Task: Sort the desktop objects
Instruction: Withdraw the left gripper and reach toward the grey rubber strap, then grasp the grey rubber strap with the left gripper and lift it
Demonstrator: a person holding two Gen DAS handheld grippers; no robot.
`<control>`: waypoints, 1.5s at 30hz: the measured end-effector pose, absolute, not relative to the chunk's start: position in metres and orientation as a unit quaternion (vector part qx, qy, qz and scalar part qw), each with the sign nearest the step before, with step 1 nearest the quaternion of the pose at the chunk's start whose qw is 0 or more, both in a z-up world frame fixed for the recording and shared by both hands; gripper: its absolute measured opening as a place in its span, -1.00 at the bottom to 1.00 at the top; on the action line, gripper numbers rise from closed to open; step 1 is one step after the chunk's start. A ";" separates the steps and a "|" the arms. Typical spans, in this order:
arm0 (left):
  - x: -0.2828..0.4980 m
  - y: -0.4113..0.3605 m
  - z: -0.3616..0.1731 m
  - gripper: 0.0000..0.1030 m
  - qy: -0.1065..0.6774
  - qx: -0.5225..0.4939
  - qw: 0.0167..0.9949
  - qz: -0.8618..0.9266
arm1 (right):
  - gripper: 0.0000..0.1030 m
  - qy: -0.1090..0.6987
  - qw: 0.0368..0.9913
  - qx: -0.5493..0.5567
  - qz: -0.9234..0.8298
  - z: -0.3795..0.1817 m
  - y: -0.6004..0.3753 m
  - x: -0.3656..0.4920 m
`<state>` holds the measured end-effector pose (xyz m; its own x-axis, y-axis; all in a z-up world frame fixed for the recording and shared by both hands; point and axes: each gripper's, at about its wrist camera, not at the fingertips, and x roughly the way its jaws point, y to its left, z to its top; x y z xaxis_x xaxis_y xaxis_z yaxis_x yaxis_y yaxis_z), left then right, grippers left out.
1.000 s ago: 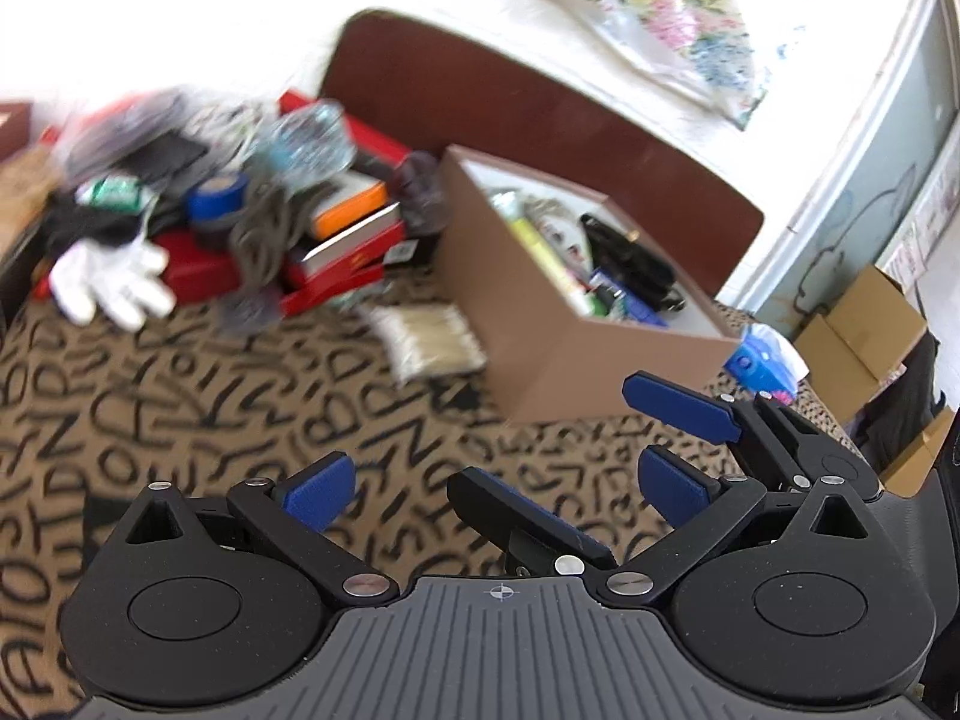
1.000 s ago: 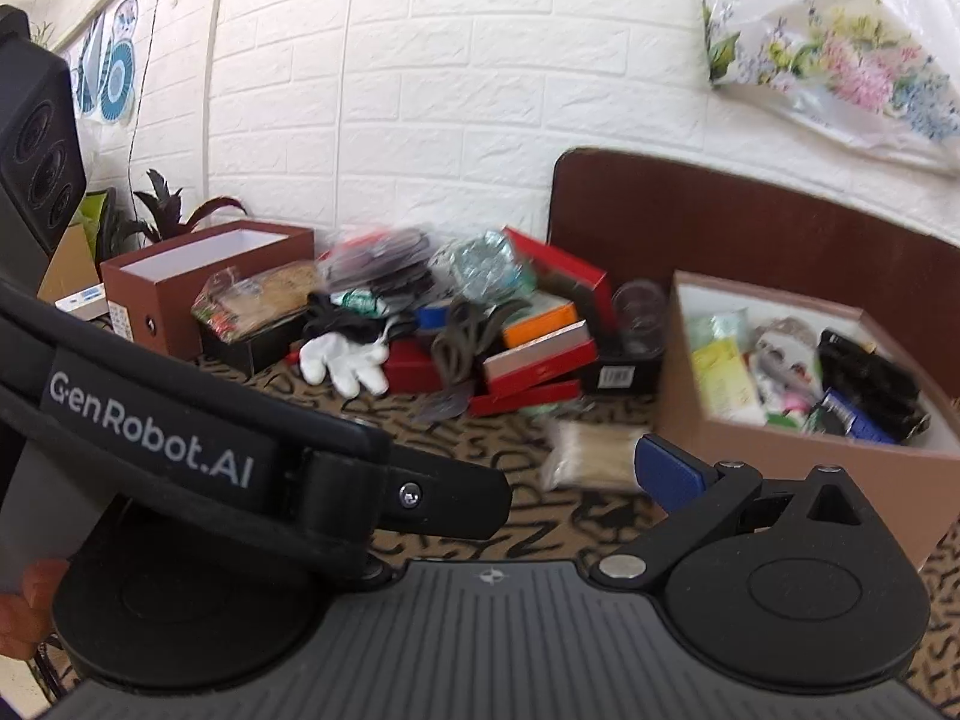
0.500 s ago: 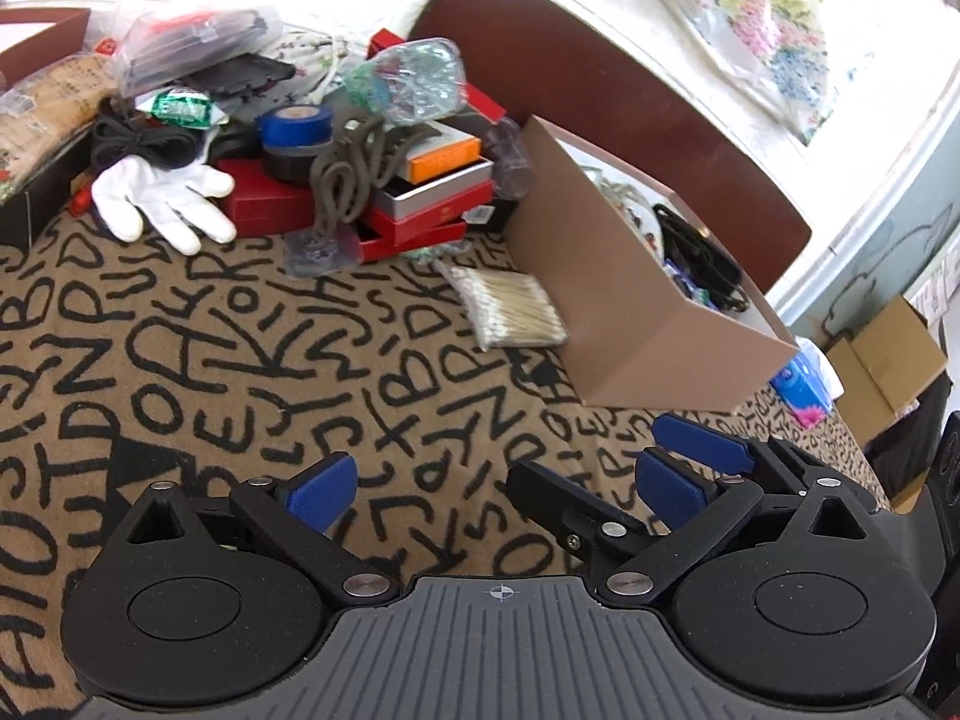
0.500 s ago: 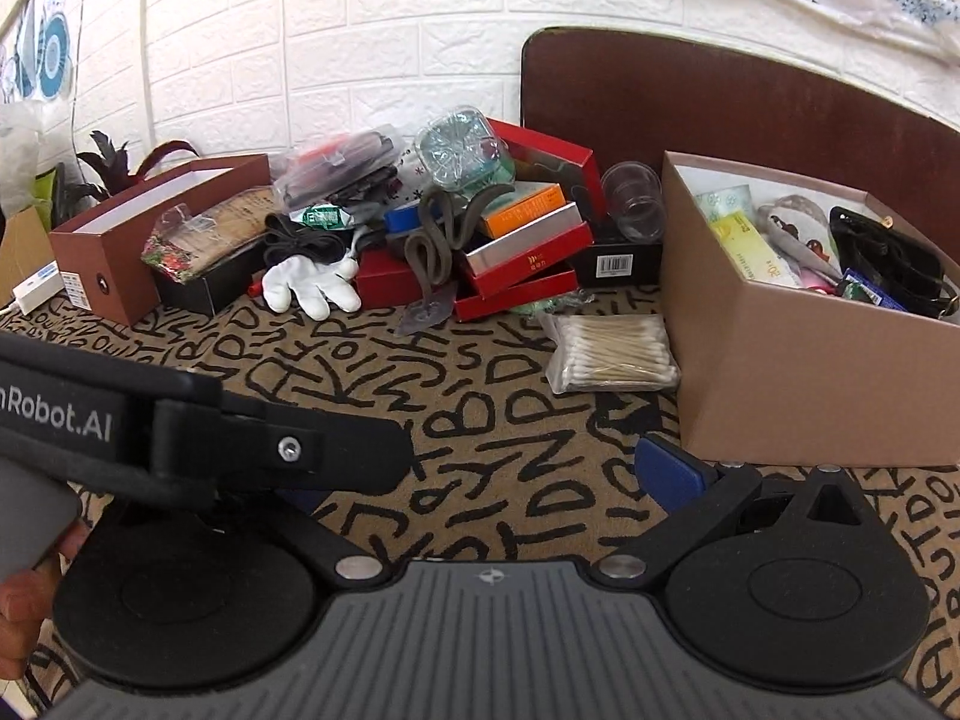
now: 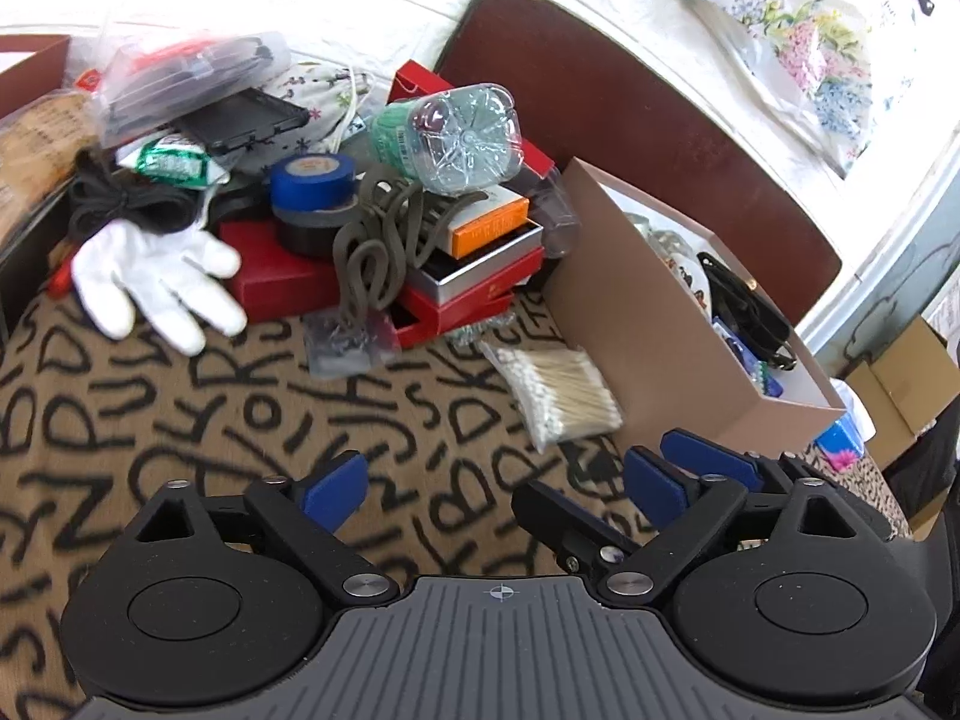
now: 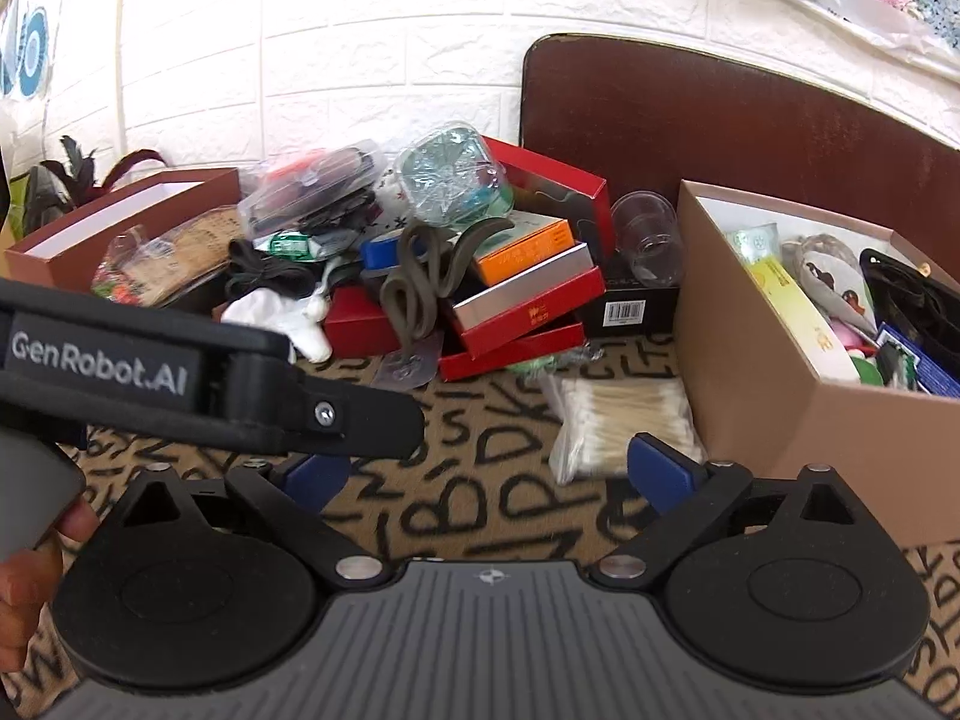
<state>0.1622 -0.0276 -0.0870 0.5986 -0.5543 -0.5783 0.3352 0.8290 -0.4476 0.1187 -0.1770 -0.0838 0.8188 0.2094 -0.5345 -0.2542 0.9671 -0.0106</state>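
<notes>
A heap of objects lies at the back of the patterned tablecloth: a white glove [image 5: 156,282], blue tape roll [image 5: 312,180], plastic bottle [image 5: 462,138], grey-green cord [image 5: 384,246] and red boxes [image 5: 474,294]. A bag of cotton swabs [image 5: 564,396] lies in front of a brown box [image 5: 648,336] with several items in it. My left gripper [image 5: 495,483] is open and empty above the cloth, short of the swabs. My right gripper [image 6: 486,471] is open and empty; the swabs [image 6: 624,420] lie just beyond its right finger, next to the brown box [image 6: 798,426].
An open brown box [image 6: 120,222] stands at the far left by a bag of snacks [image 6: 162,264]. A clear cup [image 6: 648,237] sits on a black box. A dark wooden board [image 6: 750,132] leans on the white brick wall. The left gripper's body [image 6: 198,384] crosses the right wrist view.
Both grippers have moved forward and closer to the heap and the cotton swabs. Both stay open and empty.
</notes>
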 end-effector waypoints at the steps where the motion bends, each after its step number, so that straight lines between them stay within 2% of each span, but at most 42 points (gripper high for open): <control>1: 0.168 -0.028 -0.088 0.81 0.369 -0.147 0.883 -0.251 | 0.84 0.276 0.953 -0.043 0.120 -0.085 -0.176 0.123; 4: 0.185 -0.024 -0.087 0.75 0.363 -0.156 0.887 -0.240 | 0.67 0.277 0.951 -0.048 0.126 -0.087 -0.173 0.137; 14: 0.238 -0.010 -0.077 0.50 0.332 -0.169 0.902 -0.217 | 0.47 0.240 0.955 -0.061 0.161 -0.080 -0.148 0.179; 17: 0.250 -0.012 -0.077 0.34 0.333 -0.155 0.904 -0.221 | 0.42 0.223 0.957 -0.073 0.173 -0.076 -0.138 0.191; 22: 0.268 -0.014 -0.080 0.28 0.335 -0.131 0.904 -0.232 | 0.16 0.232 0.950 -0.090 0.186 -0.081 -0.123 0.215; 31: 0.288 -0.016 -0.090 0.17 0.345 -0.126 0.895 -0.253 | 0.16 0.231 0.950 -0.097 0.185 -0.092 -0.118 0.235; 34: 0.286 -0.016 -0.092 0.16 0.348 -0.120 0.896 -0.250 | 0.02 0.231 0.950 -0.098 0.188 -0.092 -0.118 0.234; 45: 0.254 -0.011 -0.078 0.08 0.360 -0.146 0.888 -0.248 | -0.08 0.225 0.946 -0.096 0.211 -0.078 -0.121 0.202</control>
